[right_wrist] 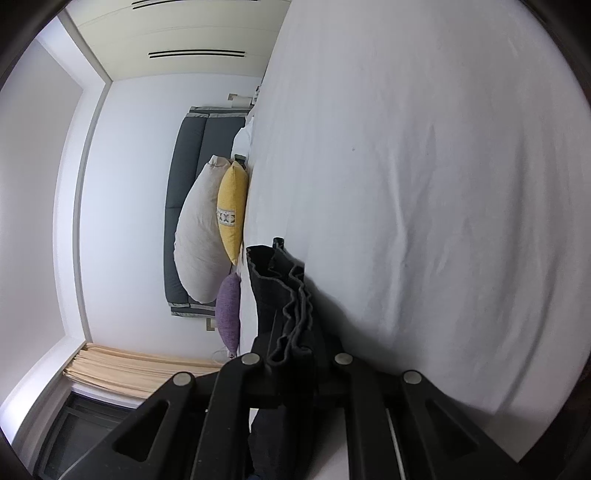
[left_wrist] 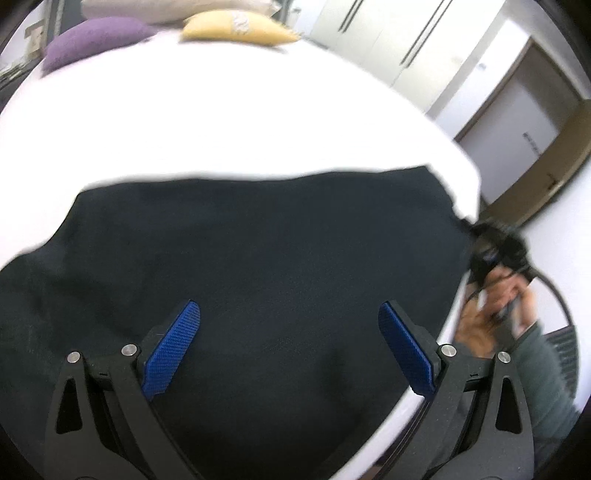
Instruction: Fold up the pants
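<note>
Dark navy pants lie spread flat on the near part of a white bed. My left gripper hovers over them, open, with both blue pads apart and nothing between them. At the right edge of the pants, a hand holds my right gripper, which pinches the far right corner of the cloth. In the right wrist view, rolled on its side, that gripper is shut on a bunched hem of the pants. The folds cover its fingertips.
Purple, yellow and beige pillows lie at the head of the bed by a grey headboard. White wardrobe doors and a room door stand beyond the bed's right side. A beige curtain hangs by the window.
</note>
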`<state>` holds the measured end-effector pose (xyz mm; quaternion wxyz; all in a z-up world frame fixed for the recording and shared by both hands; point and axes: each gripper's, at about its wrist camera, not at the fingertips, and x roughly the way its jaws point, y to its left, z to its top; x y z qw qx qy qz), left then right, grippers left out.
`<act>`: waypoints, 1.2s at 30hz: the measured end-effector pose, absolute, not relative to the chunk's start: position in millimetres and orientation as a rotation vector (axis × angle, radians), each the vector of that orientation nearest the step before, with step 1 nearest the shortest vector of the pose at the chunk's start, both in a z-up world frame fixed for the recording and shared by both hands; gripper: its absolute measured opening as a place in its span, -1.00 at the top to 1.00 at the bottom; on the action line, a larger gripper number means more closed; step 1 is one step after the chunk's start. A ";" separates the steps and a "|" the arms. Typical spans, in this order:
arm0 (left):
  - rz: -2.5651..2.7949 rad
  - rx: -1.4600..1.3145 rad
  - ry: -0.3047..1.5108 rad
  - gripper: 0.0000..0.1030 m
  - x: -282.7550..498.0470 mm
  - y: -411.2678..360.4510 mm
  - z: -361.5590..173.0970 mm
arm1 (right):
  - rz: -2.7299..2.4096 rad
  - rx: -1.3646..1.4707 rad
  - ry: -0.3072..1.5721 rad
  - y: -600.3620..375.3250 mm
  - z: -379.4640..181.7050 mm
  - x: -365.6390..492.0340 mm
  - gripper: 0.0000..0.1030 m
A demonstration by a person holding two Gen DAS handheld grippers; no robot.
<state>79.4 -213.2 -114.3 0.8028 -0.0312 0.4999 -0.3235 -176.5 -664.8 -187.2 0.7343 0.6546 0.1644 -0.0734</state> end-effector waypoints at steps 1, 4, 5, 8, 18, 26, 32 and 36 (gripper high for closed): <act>-0.718 -0.070 1.079 -0.91 82.3 -223.2 -114.2 | -0.165 1.434 0.363 -664.3 -186.4 -175.2 0.81; -0.775 -0.077 1.110 -0.91 96.3 -262.7 -126.4 | -0.178 1.424 0.369 -663.9 -186.2 -172.9 0.82; -0.795 -0.092 1.138 -0.91 104.5 -279.2 -134.9 | -0.189 1.408 0.377 -662.9 -184.5 -171.7 0.83; -0.819 -0.137 1.162 -0.89 119.1 -309.4 -147.5 | -0.210 1.372 0.398 -660.7 -181.4 -170.3 0.83; -0.843 -0.102 1.153 -0.87 129.6 -316.0 -170.5 | -0.280 1.314 0.441 -656.9 -167.7 -161.2 0.82; -0.870 -0.274 1.155 -0.88 132.1 -300.6 -177.4 | -0.204 0.614 0.658 -544.3 -58.6 -99.8 0.80; -0.813 -0.668 1.187 -0.80 146.3 -228.5 -177.6 | -0.019 -0.027 0.858 -390.5 -73.9 -76.7 0.80; -0.800 -0.766 1.215 -0.81 141.0 -209.5 -184.1 | -0.074 -0.086 0.898 -373.7 -98.9 -72.5 0.79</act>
